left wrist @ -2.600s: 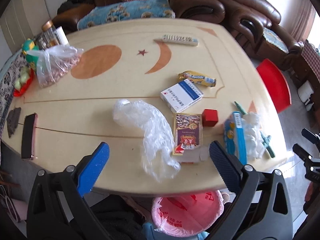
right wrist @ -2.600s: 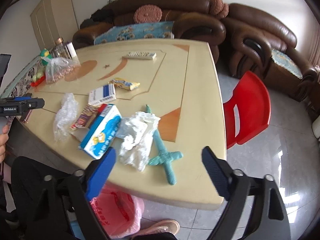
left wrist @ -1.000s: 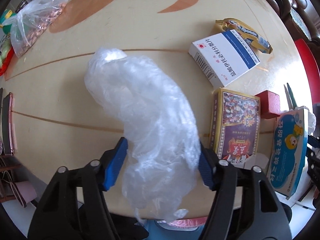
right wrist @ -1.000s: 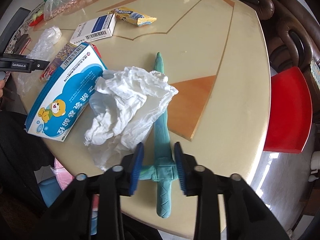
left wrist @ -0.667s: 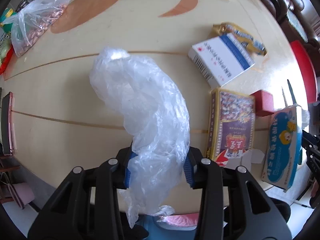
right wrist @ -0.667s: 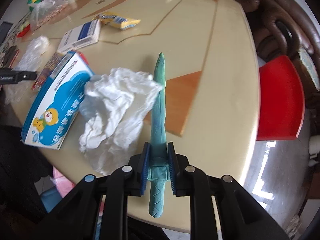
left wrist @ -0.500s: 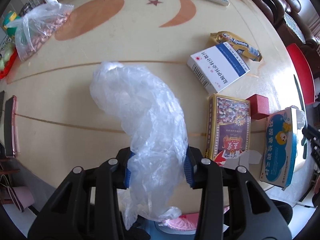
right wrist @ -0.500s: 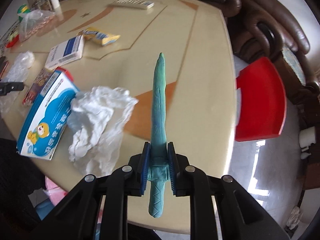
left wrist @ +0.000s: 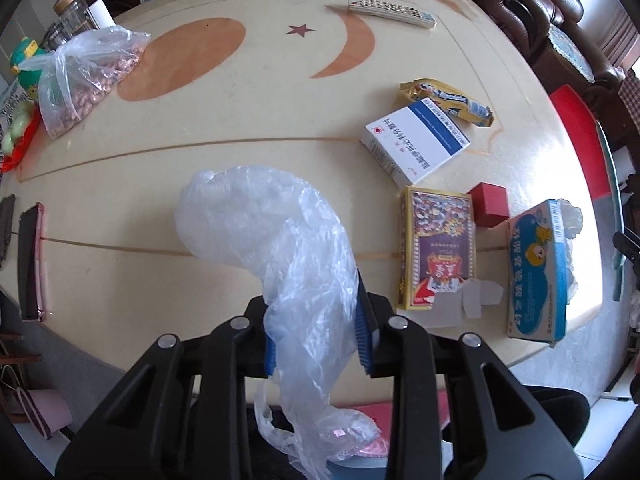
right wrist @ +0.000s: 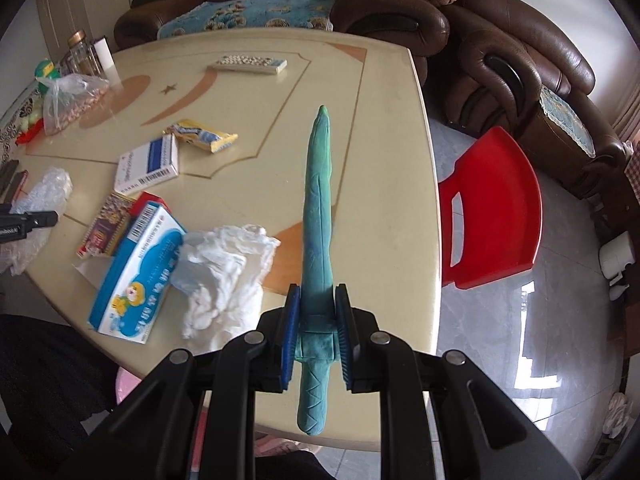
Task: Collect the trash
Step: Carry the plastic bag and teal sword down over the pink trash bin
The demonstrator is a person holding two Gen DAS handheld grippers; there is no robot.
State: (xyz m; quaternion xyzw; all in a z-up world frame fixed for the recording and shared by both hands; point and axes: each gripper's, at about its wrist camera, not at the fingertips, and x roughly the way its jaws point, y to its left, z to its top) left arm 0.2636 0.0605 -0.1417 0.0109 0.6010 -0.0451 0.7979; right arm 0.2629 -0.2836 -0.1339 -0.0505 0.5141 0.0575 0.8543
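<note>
The clear plastic bag (left wrist: 280, 256) is clamped between the blue pads of the left gripper (left wrist: 316, 324); its jaws have just been closing on it, and the bag's near end now hangs below them over the worktop edge while its far end still trails low over the cream worktop (left wrist: 280, 120). A second ago the jaws stood wide on either side of the bag. The green toy sword (right wrist: 318, 208) is pinched at its crossguard by the right gripper (right wrist: 316, 332), blade pointing away over the worktop; it lay flat beside the crumpled white tissue (right wrist: 224, 276) a second ago and is now lifted clear.

So both hands hold a piece of trash, and the next step is likely carrying them to the pink bin (left wrist: 372, 444), glimpsed below the worktop edge under the bag.

Still lying on the worktop: the tissue, the blue cartoon box (right wrist: 136, 276) touching it, the patterned box (left wrist: 436, 248), the small red box (left wrist: 489, 205), the white-and-blue box (left wrist: 416, 140) and the yellow wrapper (left wrist: 448, 102).
</note>
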